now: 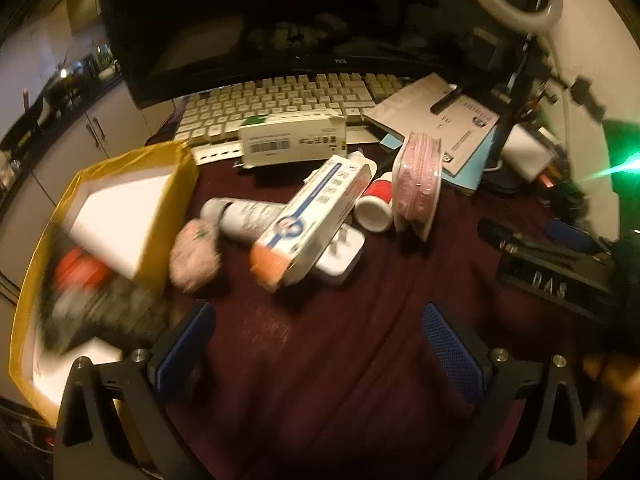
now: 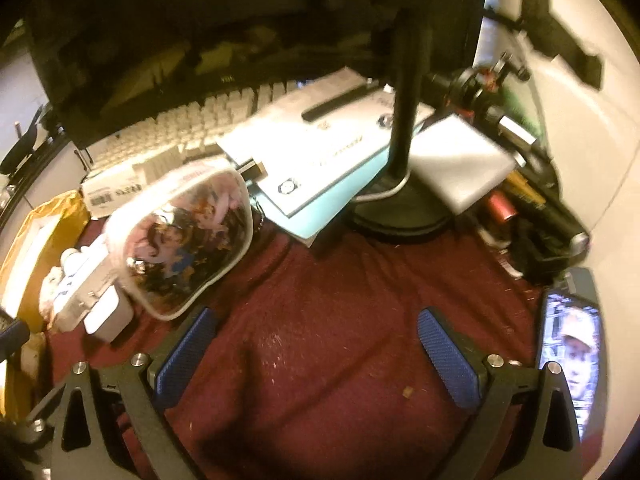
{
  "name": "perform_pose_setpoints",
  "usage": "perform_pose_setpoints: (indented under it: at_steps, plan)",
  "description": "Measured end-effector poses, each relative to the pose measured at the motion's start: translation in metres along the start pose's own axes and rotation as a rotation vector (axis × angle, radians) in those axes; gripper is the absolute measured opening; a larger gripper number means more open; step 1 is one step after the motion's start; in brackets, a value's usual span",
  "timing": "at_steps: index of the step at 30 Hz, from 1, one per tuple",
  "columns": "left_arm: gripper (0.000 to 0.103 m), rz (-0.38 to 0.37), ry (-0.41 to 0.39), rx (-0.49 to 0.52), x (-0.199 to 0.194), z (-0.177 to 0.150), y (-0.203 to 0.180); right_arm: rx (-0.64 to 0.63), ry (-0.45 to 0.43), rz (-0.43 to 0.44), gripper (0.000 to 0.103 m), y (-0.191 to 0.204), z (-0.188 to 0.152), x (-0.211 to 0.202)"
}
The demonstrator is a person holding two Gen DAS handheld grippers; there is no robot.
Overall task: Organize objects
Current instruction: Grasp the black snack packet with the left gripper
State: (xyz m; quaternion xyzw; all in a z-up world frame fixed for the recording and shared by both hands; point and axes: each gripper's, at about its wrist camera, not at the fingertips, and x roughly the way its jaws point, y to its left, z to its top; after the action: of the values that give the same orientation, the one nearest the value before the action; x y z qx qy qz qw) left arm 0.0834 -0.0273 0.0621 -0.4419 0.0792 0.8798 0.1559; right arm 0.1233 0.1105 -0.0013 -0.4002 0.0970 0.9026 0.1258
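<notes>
My left gripper [image 1: 316,332] is open and empty above the dark red cloth [image 1: 340,360]. Ahead of it lies a pile: a white and blue toothpaste box [image 1: 316,216] on a white charger [image 1: 340,260], a white tube [image 1: 244,216], a pink fuzzy ball [image 1: 196,256], a red and white bottle [image 1: 376,204] and a pink zip pouch [image 1: 416,180]. A yellow box [image 1: 100,248] at left holds blurred items. My right gripper [image 2: 316,332] is open and empty; the clear pink-rimmed pouch [image 2: 184,240] lies at its left front.
A white keyboard [image 1: 280,100] and a monitor [image 1: 240,20] stand behind. A white barcode carton [image 1: 292,140] and booklets [image 1: 436,120] lie before the keyboard. A lamp stand [image 2: 400,208] and tools [image 2: 532,216] fill the right. A phone [image 2: 568,356] lies at far right.
</notes>
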Motion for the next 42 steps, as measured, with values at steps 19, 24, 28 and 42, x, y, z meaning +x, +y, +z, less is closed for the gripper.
perform_pose_setpoints:
  at_steps: [19,24,28,42]
  plan:
    - [0.102,-0.014,-0.027,0.060,-0.027,-0.002,0.045,-0.006,-0.043,0.130,0.103,0.032,-0.007,-0.008]
    - [0.103,0.053,0.016,0.247,0.002,-0.001,0.021,0.015,-0.025,0.131,0.103,0.027,-0.009,-0.006]
    - [0.102,0.078,0.050,0.296,0.021,-0.003,0.015,0.018,-0.021,0.131,0.103,0.027,-0.012,-0.006]
    - [0.051,-0.162,0.143,0.089,0.017,-0.006,0.034,0.037,-0.001,0.160,0.103,0.023,-0.013,-0.001]
